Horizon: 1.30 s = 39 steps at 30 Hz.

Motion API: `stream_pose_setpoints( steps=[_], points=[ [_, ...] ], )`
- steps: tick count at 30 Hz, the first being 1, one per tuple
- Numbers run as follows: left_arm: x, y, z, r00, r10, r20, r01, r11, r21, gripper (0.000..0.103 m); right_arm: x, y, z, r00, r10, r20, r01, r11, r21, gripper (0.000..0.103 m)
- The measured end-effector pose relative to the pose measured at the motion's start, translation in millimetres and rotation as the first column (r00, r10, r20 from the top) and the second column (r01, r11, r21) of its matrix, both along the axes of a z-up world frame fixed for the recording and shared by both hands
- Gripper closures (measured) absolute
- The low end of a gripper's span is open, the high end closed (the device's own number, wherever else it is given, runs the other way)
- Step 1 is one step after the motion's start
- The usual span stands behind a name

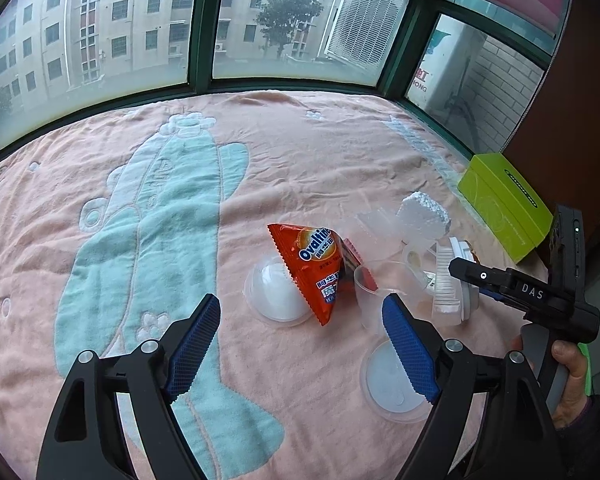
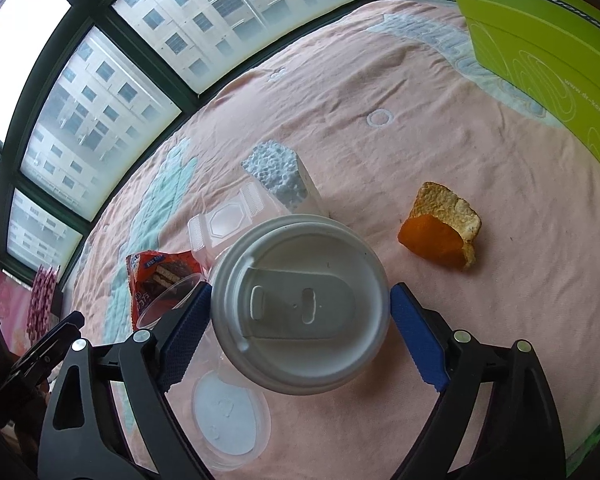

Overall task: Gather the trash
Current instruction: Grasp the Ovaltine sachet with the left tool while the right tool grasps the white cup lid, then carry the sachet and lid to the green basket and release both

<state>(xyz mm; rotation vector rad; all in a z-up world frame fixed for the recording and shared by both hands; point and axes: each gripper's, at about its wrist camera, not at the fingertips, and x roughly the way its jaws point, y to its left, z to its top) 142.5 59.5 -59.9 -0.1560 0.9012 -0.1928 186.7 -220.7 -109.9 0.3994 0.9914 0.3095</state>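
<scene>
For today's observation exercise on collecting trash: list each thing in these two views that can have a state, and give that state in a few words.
Left gripper: open, nothing between its pads.
Right gripper: around the white lidded cup, contact unclear.
White lidded cup: lid on.
Ovaltine wrapper: torn open, propped up.
Clear cup: lying on its side, empty.
Flat clear lid: lying flat on the blanket.
Orange peel: curled, lying apart.
Green box: closed.

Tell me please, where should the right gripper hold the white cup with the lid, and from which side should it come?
Probably grip the paper cup across its body just below the wide lid, coming from above at a slant as the right gripper already does. The cup stands upright, round, between both open fingers; the lid's rim should stop it slipping down.
</scene>
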Motion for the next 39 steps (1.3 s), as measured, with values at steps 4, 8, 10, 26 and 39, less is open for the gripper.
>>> stream_pose_setpoints(
  steps=[4, 8, 10, 26, 39],
  points=[
    [13, -4, -5, 1.0, -0.02, -0.007, 0.02, 1.0, -0.002, 0.023, -6, -4, 11, 1.0, -0.013, 0.026, 0.013, 1.0, -0.004, 0.015],
    [32, -8, -11, 0.999, -0.03, -0.023, 0.029, 0.999, -0.016, 0.023, -17, -13, 28, 0.998, -0.026, 0.058, 0.025, 1.0, 0.007, 0.015],
    [41, -10, -15, 0.999, -0.033, -0.034, 0.033, 0.999, -0.019, 0.023, -24, -17, 37, 0.997, -0.031, 0.074, 0.03, 0.999, 0.013, 0.015],
    [71, -26, -39, 0.995, -0.058, -0.086, 0.057, 0.998, -0.021, 0.054, -86, -31, 76, 0.983, -0.062, 0.171, 0.054, 0.997, 0.05, 0.015],
    [43, -27, -4, 0.999, -0.04, 0.012, 0.04, 0.998, 0.039, 0.073, -125, -43, 86, 0.972, -0.096, 0.214, 0.093, 0.995, 0.025, 0.015]
  ],
)
